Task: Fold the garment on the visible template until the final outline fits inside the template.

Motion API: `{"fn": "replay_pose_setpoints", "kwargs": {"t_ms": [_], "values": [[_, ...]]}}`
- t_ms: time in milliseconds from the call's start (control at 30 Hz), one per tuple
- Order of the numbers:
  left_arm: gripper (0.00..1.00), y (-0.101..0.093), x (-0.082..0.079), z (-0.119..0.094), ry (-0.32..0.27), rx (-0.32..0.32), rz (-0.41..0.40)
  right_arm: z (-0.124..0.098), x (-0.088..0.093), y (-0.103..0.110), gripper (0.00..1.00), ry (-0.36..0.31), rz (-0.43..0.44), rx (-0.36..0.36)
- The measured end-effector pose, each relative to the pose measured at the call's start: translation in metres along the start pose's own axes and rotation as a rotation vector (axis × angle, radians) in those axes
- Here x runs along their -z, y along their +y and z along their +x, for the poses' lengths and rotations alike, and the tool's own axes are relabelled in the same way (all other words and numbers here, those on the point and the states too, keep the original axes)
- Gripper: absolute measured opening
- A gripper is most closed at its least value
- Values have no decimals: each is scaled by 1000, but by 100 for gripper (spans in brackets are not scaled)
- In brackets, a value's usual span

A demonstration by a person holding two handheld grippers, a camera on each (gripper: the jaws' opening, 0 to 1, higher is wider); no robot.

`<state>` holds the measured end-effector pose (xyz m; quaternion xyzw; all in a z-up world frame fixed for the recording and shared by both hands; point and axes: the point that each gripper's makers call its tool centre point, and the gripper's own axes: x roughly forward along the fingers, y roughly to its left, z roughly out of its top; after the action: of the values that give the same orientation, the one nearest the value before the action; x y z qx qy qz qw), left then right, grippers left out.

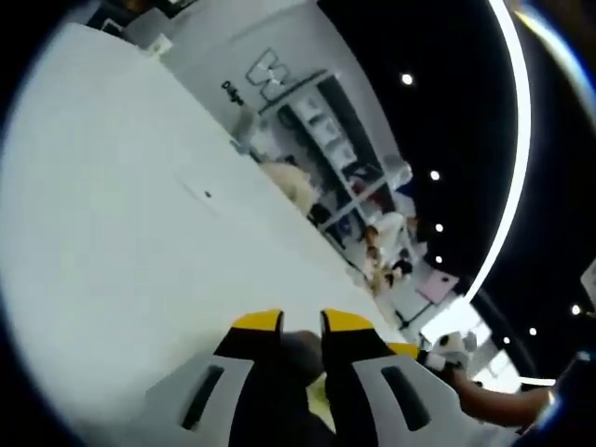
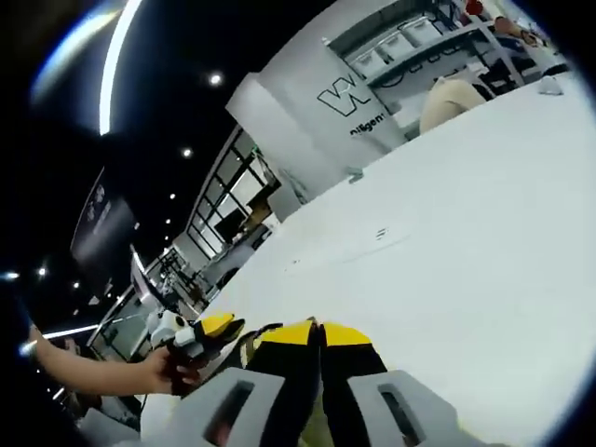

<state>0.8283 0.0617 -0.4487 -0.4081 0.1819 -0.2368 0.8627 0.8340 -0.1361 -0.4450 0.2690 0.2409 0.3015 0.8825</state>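
Both grippers [image 1: 301, 323] [image 2: 315, 328] pinching dark garment [image 1: 300, 352] above white table [image 1: 112, 242].

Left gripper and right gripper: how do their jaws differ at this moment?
The left gripper has its jaws apart, with a clear gap between the yellow tips; the right gripper has its tips pressed together. A dark shape that I cannot identify sits in the left gripper's gap; nothing shows between the right gripper's tips. Both have yellow tips on black and grey jaws and hang over the white table.
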Motion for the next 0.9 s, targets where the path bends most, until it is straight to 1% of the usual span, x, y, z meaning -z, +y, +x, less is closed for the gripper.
{"fn": "replay_pose_setpoints", "kwargs": {"t_ms": [100,200,233,267,333,400,467,533,567,600,633,667,733,767,833,867,900], "values": [[13,2,-2,0,-9,-4,-7,12,-4,-15,0,6,-18,34],[13,5,-3,0,-12,-7,-9,17,-5,-18,0,10,-31,41],[13,5,-3,0,-14,-7,-8,20,-5,-23,0,16,-36,47],[13,5,-3,0,-16,-8,-9,23,-2,-29,0,36,-54,61],[13,7,-4,0,-20,-13,-13,24,4,-28,0,60,-87,77],[13,7,-4,0,-22,-13,-13,24,5,-28,0,65,-103,81],[13,8,-6,0,-31,-14,-17,25,9,-32,0,75,-116,96],[13,7,-10,-1,-42,-13,-14,23,5,-43,0,59,-168,143],[13,6,-11,-2,-46,-14,-9,22,5,-44,0,61,-158,141],[13,4,-12,-5,-54,-13,-7,19,3,-45,0,59,-127,135],[13,2,-14,-7,-60,-11,-8,15,-2,-39,0,30,-112,120],[13,3,-16,-11,-68,-9,-6,10,-12,-36,0,-18,-130,110],[13,-1,-15,-13,-72,-6,1,7,-17,-33,0,-37,-135,105],[13,-3,-15,-16,-73,-4,11,2,-16,-34,2,-22,-123,103],[13,-1,-16,-17,-71,-4,14,1,-15,-33,6,-18,-119,93],[13,-1,-17,-20,-71,-4,22,1,-8,-31,11,24,-96,78],[13,-3,-18,-22,-73,-3,24,2,-2,-34,14,50,-76,73]]}}
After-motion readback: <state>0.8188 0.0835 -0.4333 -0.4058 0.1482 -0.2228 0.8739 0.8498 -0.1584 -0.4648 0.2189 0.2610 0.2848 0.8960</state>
